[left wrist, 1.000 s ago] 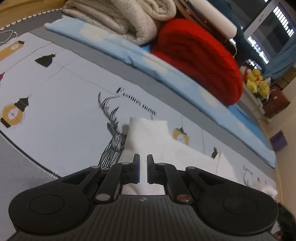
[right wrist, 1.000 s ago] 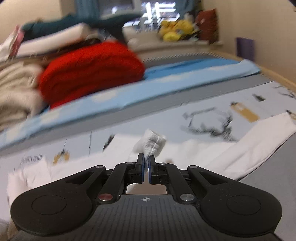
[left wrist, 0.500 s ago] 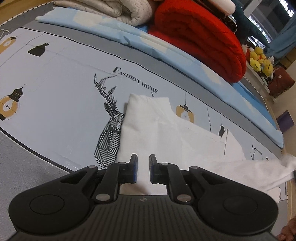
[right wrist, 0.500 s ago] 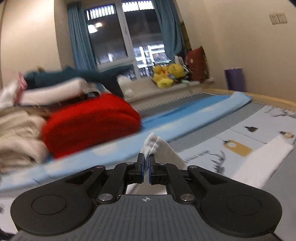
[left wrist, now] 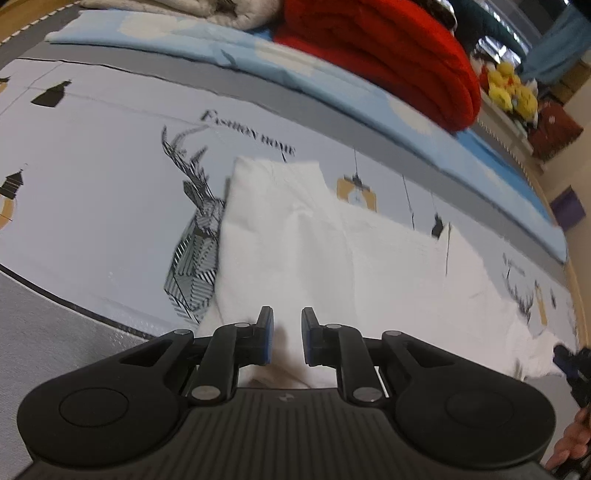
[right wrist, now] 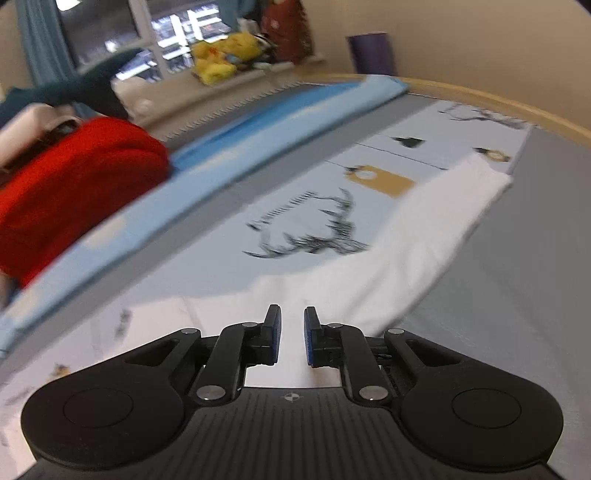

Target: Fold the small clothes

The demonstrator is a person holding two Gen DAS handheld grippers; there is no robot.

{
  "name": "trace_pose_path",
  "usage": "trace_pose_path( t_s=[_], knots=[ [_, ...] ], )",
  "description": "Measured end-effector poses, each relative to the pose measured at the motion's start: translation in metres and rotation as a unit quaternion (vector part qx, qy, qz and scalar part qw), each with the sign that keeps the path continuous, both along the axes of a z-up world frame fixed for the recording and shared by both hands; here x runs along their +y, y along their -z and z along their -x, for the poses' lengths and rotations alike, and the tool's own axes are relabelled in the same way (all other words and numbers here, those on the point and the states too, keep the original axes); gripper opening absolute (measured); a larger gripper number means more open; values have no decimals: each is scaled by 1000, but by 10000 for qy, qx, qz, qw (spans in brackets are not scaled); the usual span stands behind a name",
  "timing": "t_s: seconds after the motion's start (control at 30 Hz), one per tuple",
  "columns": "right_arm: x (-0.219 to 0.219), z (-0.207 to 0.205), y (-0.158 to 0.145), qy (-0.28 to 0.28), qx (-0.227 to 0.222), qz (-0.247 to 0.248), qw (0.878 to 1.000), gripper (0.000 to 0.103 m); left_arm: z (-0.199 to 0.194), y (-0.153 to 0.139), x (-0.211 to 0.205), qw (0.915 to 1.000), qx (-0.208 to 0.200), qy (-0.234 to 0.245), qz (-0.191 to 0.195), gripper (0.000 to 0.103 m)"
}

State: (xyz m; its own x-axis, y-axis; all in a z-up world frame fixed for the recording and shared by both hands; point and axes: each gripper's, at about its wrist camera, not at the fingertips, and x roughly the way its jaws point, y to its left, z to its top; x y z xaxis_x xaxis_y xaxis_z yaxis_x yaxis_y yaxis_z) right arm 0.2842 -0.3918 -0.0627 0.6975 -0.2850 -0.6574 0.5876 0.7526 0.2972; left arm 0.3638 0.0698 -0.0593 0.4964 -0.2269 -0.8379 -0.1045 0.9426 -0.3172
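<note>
A white garment [left wrist: 314, 229] lies spread across the printed bedsheet [left wrist: 110, 166], running from centre to the right. My left gripper [left wrist: 287, 321] hangs low over its near edge. Its jaws stand a little apart and are opening, the cloth showing below the gap and not pinched. In the right wrist view the same white garment [right wrist: 424, 221] stretches away to the right along the grey border. My right gripper [right wrist: 292, 319] is over it. Those jaws are opening too, with nothing pressed between the pads.
A red folded blanket [left wrist: 388, 55] and a beige one [left wrist: 221, 11] sit at the back on a folded light-blue sheet [left wrist: 332, 85]. Yellow plush toys [right wrist: 218, 59] line the windowsill. A person's hand [left wrist: 569, 446] shows at the lower right edge.
The right gripper let go of the white cloth end it was pinching and tipped down toward the bed. The left gripper sank closer to the garment and its jaws parted.
</note>
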Motion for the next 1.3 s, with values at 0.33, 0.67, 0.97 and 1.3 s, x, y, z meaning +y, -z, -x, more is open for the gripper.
trace_pose_path(
  t_s=[0.33,0.67,0.97,1.3],
  knots=[
    [-15,-19,64,-288,1571,-985,9822,18,1,29,-19,9973,517,238,-472,35],
    [-15,-20,55,-376,1474,-1161,9815,31,2,27,-22,9972,538,230,-464,37],
    [-12,-17,23,-570,933,-641,9919,31,1,30,-30,9962,586,347,-544,46],
    [-30,-13,17,-372,833,-510,9945,31,0,8,-37,9967,278,427,-626,49]
  ],
)
